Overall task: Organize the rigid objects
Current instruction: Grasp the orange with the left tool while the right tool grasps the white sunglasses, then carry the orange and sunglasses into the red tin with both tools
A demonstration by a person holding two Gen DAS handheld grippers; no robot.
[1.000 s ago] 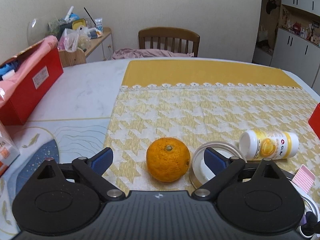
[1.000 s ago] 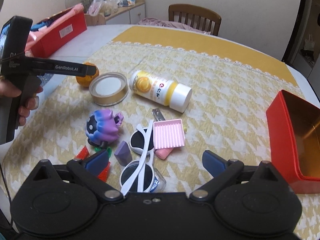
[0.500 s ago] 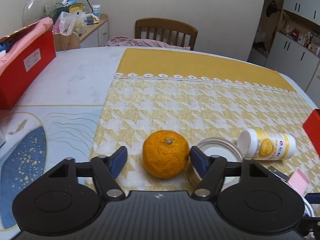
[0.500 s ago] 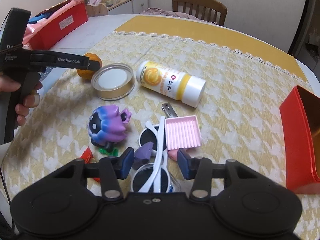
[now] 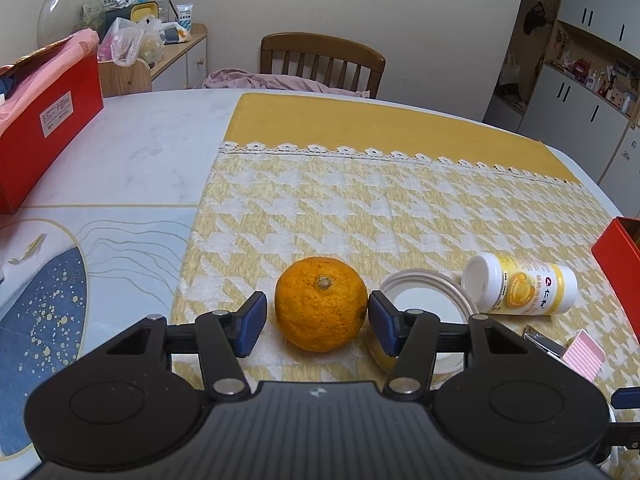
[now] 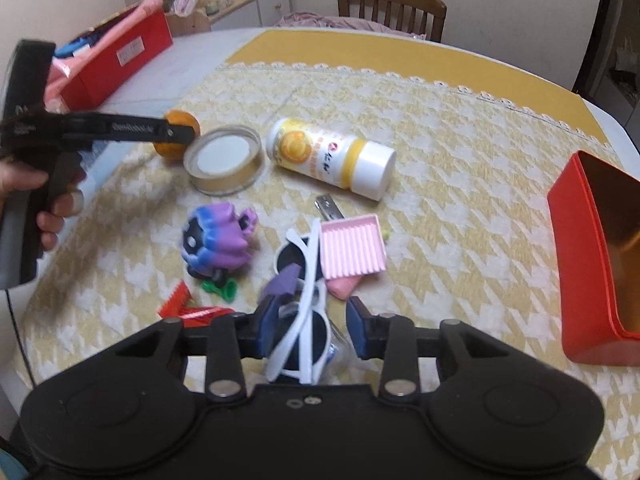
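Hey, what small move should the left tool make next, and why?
Probably finish closing. The left tool is closing around the round orange fruit; its right pad looks at the peel, while a gap remains beside its left pad.

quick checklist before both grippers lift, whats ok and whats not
1. Orange sits between the left hand-held gripper fingers: ok.
2. Left jaws are closing; left pad not on the orange yet: not ok.
3. White sunglasses lie between the right hand-held gripper fingers: ok.
4. Right jaws are closing; firm hold on the sunglasses: cannot tell.
5. Purple wedge rests against the sunglasses and may come along: not ok.
6. Red box stands open to receive things: ok.
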